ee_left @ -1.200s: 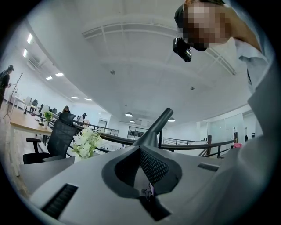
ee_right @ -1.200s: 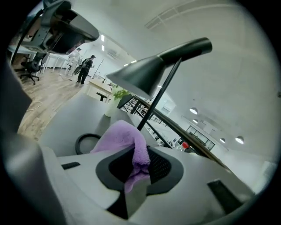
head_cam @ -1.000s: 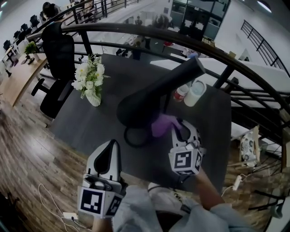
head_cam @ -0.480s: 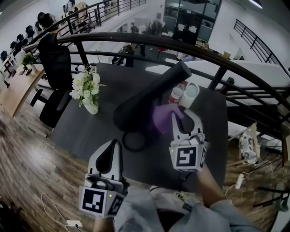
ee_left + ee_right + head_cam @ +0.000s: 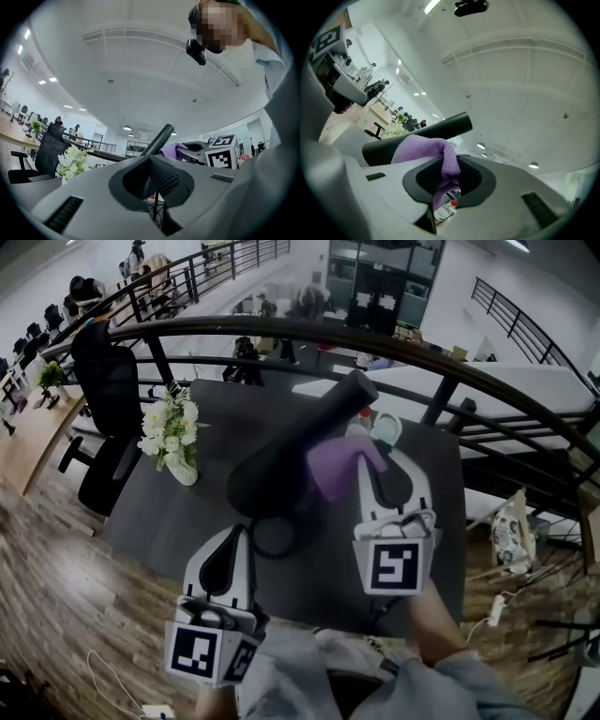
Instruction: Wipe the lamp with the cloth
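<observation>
Here the right claw (image 5: pixel 382 454) is clenched on a purple cloth (image 5: pixel 333 463). One fold is pinched between its pads, and the rest bunches out ahead and appears to lie against the side of the black lamp (image 5: pixel 281 460). The lamp stands near the middle of the dark bench (image 5: pixel 178 512), with its wide end toward the person, its narrow tube slanting up and away, and a thin ring foot (image 5: pixel 272 538) below. The left claw (image 5: pixel 225 542) hovers low at the near edge of the bench, well apart from the lamp, its jaws together on nothing. The cloth looks soft, limp and light, so a pinch on one fold should hold it and leave a loose wad to serve as the wiping pad. The lamp looks stiff and smooth, and probably top-heavy on that slim foot, so a hard sideways stroke could swing or tip it. The idle claw could best steady it down by the foot. A vase of flowers (image 5: pixel 169 439) and a cup (image 5: pixel 386 427) stand near enough to be knocked.
</observation>
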### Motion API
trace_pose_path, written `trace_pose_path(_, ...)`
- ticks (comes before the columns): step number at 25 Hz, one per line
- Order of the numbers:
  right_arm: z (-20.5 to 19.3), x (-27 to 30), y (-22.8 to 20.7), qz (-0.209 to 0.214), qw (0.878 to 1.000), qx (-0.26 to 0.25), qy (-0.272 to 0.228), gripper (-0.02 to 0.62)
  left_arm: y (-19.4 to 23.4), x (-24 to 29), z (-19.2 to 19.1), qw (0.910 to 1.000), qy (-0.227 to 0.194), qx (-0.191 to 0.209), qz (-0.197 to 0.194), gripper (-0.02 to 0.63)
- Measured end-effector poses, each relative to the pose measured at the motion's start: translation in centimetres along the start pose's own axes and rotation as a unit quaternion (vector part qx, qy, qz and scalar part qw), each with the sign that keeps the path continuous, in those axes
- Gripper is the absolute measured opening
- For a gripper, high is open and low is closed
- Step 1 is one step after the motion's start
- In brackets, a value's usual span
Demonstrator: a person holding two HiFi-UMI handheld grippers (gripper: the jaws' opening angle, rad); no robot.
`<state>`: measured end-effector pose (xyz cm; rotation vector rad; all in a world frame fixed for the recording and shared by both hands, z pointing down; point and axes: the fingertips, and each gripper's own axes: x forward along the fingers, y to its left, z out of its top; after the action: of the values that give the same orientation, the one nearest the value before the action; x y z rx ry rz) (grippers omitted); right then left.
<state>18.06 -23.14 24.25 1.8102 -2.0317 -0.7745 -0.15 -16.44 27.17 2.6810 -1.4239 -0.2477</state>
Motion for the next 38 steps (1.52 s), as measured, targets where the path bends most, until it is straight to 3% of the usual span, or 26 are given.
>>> trace_pose_path(7,3.4,-0.1,0.9,0.016,0.999,0.021,-0.039,0.064,0.9,-0.3,0.1,0.9998,0.003,0.011,0.013,0.006)
trace_pose_path(19,3.9,0.3,9.0,0.104,0.993,0.046,-0.036,0.064,3.1,-2.4,-0.2,0.9987,0.008,0.01,0.049,0.006)
trace_pose_path(31,0.6,-2.1,11.1,0.132,0.988,0.075,-0.001,0.064,2.4,-1.8,-0.8,0.9991,0.016,0.01,0.038,0.006)
trace_pose_path(38,-2.1,-4.0,9.5,0.116,0.987,0.104,0.032,0.064,1.3,-0.5,-1.9,0.9995,0.028,0.009,0.013,0.007)
